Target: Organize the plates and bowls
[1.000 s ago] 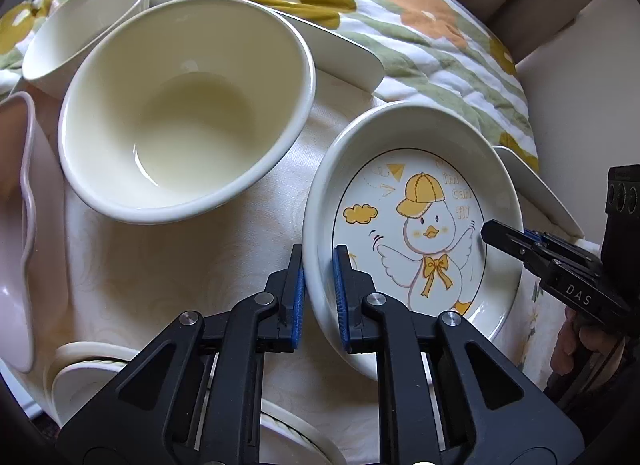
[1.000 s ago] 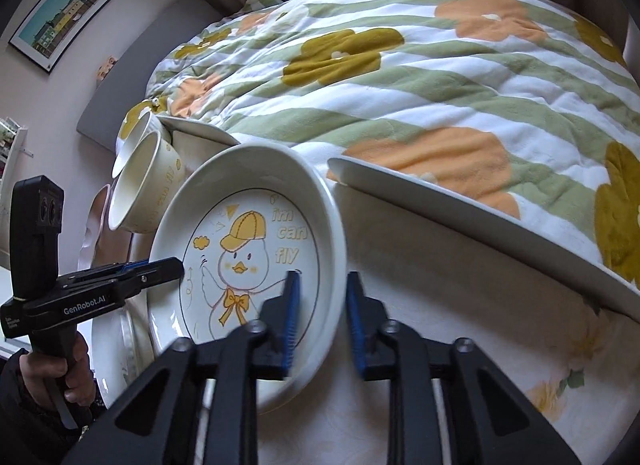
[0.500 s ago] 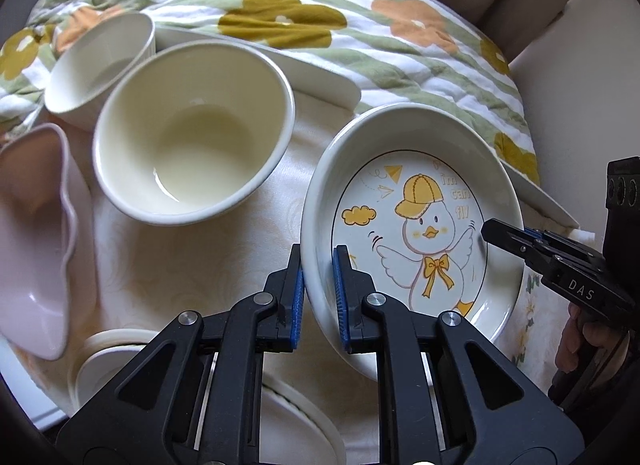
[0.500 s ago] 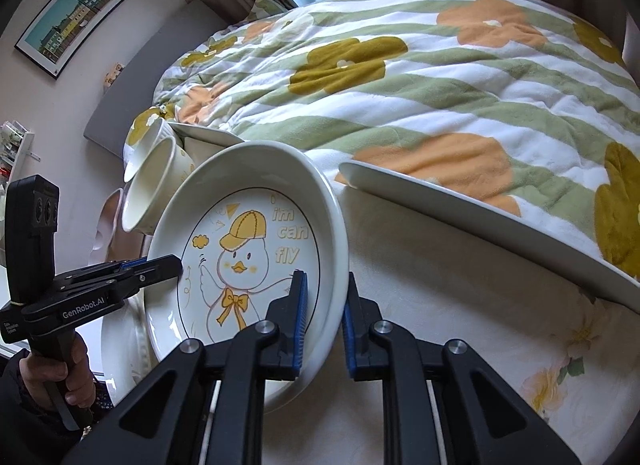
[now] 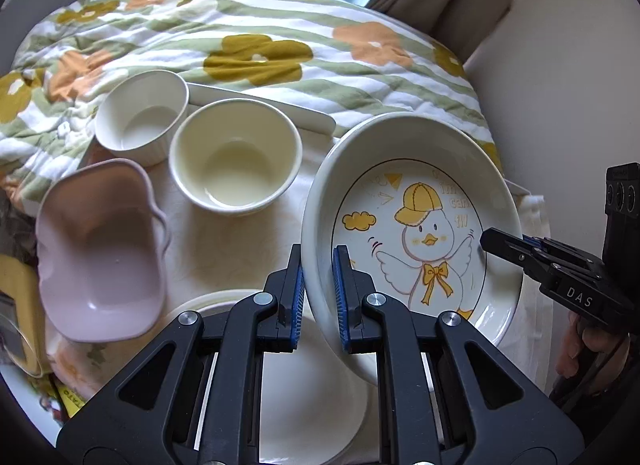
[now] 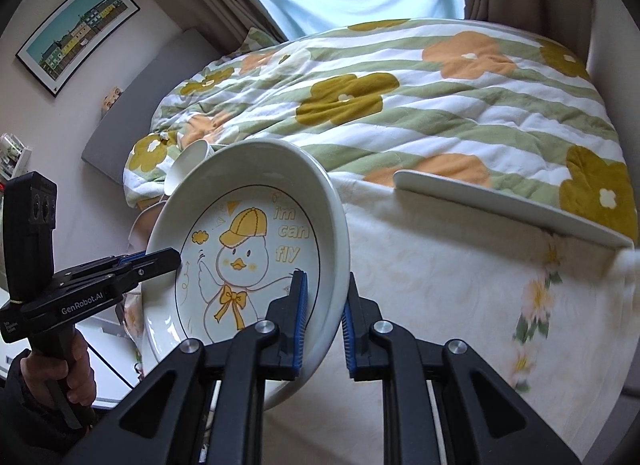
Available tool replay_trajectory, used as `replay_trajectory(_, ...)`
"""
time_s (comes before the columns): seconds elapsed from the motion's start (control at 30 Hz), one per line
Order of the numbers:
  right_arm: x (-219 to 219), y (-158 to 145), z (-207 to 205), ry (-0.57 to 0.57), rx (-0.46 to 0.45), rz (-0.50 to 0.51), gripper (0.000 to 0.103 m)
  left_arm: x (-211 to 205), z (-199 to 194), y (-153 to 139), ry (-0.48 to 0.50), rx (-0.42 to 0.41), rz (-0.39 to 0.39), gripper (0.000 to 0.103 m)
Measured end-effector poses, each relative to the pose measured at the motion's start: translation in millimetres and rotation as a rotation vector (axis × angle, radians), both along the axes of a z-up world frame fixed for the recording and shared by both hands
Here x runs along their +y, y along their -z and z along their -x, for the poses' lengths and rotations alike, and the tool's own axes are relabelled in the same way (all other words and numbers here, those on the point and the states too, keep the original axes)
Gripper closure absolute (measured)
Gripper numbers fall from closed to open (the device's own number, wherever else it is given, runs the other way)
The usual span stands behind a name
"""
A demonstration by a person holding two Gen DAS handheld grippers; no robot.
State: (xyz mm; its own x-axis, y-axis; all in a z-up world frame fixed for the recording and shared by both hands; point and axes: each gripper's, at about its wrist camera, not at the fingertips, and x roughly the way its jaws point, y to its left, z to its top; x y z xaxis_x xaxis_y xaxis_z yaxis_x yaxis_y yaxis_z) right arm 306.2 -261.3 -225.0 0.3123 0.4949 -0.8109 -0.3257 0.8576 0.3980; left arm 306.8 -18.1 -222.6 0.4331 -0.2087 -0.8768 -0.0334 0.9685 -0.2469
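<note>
Lifted since a second ago, the duck plate (image 5: 412,233) now hangs clear of the floral tablecloth (image 6: 460,265), and in the left wrist view the cream bowl (image 5: 236,157) has shrunk toward the frame's upper left as the camera rose. Left gripper (image 5: 318,293), at the bottom centre of its own view, is clamped on the plate's near-left rim, one blue pad inside the dish and one outside. Right gripper (image 6: 324,321) pinches the opposite rim in the same way, at the lower centre of its frame, and shows at the right edge of the left wrist view. Between them the plate sits tilted, its printed duck facing both cameras. Left of the cream bowl stands a smaller white ramekin (image 5: 142,117); below that, a pink scalloped bowl (image 5: 100,249). A white plate (image 5: 312,385) lies under the left gripper, possibly on top of another, though the fingers hide most of it. At right in the right wrist view, a long white tray (image 6: 512,205) rests by the flowered quilt (image 6: 400,93).
</note>
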Motion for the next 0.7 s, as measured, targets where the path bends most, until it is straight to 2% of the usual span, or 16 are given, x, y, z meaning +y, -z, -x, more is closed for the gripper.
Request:
replay_trajectory(0.33, 38, -7, 77, 0.147, 0.005, 0.001, 0.088, 43, 53, -7, 0.128, -0.01, 0.009, 0.091)
replay_trajectory(0.53, 60, 5, 120, 0.218, 0.032, -0.003, 0.088, 64, 82, 8, 0.184, 0.018, 0.0, 0.091)
replay_trajectory(0.7, 70, 21, 136, 0.232, 0.068, 0.013, 0.088, 71, 99, 30, 0.192, 0.067, -0.003, 0.091)
